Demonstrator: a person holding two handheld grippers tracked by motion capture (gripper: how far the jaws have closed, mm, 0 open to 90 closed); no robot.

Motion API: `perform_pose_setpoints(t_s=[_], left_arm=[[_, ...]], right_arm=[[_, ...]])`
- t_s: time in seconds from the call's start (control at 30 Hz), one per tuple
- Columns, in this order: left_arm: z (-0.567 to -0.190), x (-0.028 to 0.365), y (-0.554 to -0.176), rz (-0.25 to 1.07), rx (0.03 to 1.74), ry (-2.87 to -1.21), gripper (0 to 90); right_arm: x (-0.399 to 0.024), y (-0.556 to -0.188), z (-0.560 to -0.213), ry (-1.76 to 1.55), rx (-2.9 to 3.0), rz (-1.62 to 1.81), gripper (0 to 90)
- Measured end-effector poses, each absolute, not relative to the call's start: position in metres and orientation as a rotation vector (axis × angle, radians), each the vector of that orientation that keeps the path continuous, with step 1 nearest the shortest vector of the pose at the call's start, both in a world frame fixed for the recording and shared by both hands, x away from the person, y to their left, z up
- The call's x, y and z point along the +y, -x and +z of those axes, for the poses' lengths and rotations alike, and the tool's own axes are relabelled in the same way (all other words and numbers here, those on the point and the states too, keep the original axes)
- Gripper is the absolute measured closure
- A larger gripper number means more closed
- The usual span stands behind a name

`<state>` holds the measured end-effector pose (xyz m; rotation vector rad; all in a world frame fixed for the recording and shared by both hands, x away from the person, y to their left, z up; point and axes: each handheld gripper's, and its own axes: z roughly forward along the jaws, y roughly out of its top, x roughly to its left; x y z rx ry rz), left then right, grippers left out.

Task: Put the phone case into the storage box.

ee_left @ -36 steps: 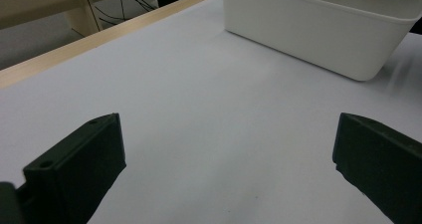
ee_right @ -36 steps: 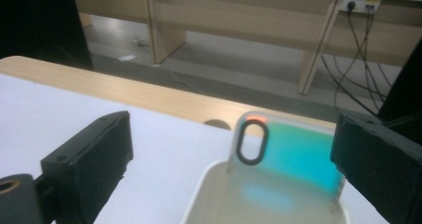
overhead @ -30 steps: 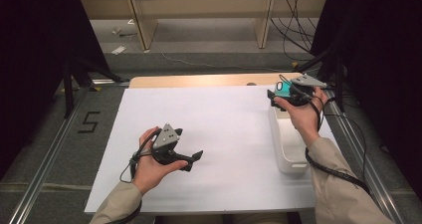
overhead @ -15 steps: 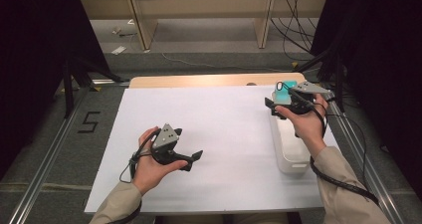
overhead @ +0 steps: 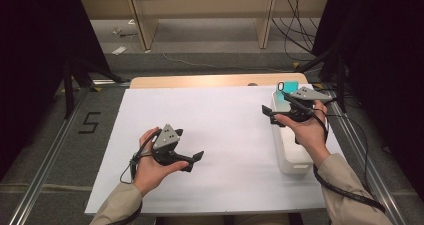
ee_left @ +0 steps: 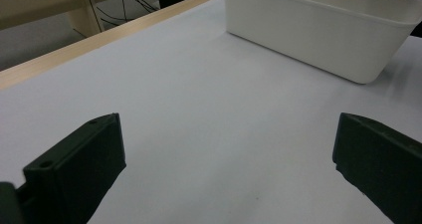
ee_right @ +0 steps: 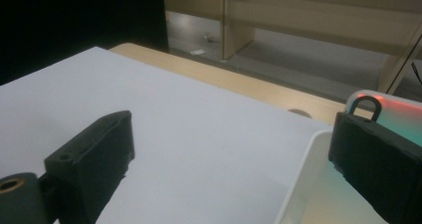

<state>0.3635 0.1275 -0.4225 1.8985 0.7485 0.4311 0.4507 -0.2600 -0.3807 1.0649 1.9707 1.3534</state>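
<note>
The left gripper rests on the white desk, jaws spread, nothing between them. The right gripper hovers with spread jaws over the near-left rim of the white bin; a teal object, perhaps a tag, sits just beyond them.

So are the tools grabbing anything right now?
No. The left tool is open over the bare white sheet. The right tool is open above the white bin, holding nothing.
</note>
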Motion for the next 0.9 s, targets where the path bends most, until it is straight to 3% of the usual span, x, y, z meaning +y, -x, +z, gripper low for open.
perform_pose_setpoints(t_s=[0.9], left_arm=[[-0.421, 0.13, -0.364, 0.433, 0.751, -1.892, 0.0]], right_arm=[[-0.249, -0.423, -0.379, -0.964, 2.065, 1.422, 6.5]])
